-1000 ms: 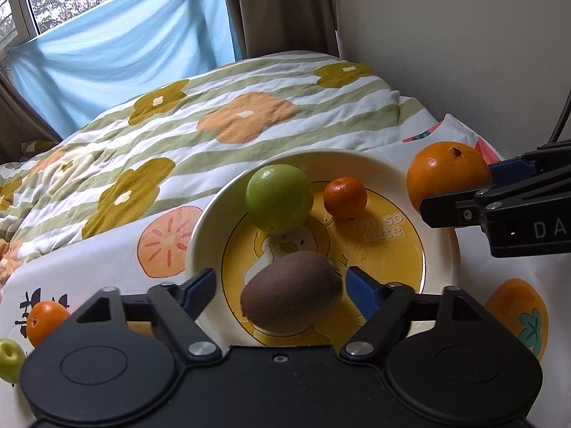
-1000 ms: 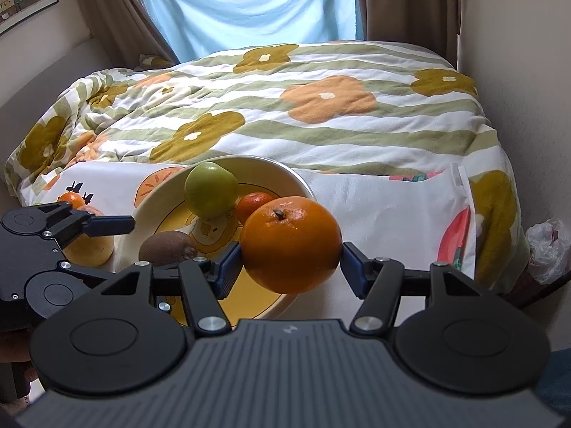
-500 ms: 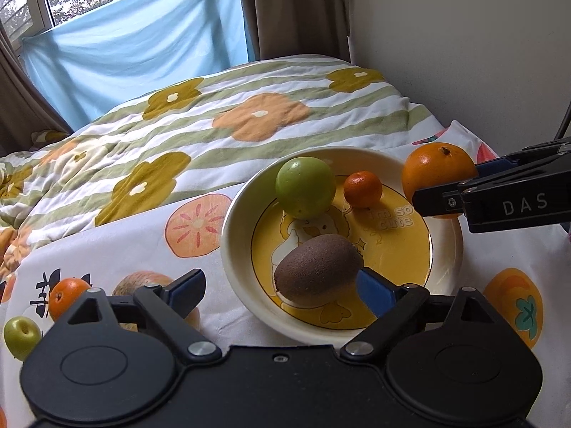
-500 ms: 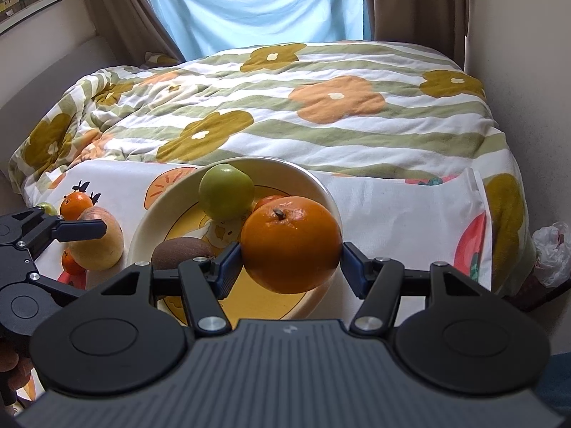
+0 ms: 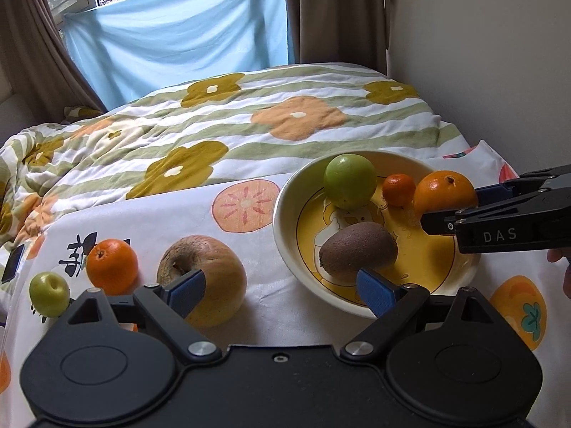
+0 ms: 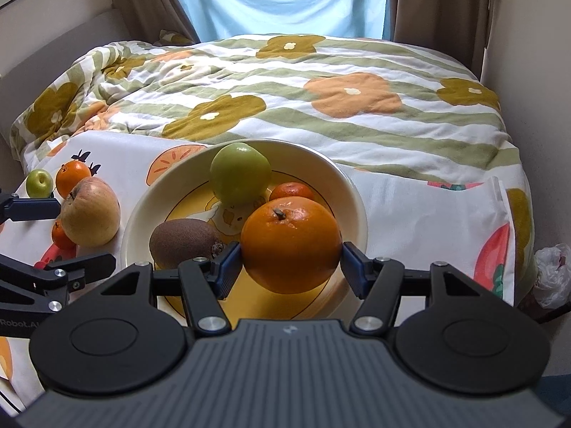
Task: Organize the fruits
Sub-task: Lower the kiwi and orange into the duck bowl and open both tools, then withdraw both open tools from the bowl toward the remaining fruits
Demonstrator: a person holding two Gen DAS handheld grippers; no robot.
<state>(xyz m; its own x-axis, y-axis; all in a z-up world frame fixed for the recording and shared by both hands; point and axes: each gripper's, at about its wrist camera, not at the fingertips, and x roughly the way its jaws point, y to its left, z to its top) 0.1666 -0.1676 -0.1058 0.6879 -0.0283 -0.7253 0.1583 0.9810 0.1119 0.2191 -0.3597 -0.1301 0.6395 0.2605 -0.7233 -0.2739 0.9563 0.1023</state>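
Since a second ago, the left hand-held gripper (image 5: 276,290) has drawn back off the kiwi (image 5: 358,253) toward the bed's left side, its empty jaws having just widened, angled downward. Right hand-held gripper (image 6: 289,267), likewise tilted down, clenches the large orange (image 6: 291,244) above the bowl (image 6: 142,221).

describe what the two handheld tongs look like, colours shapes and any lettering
Both are matte black with round discs, silver pivot screws and blue finger pads. The left tongs have a smooth body; the right tongs have a ribbed grey one, lettered DAS on the side.
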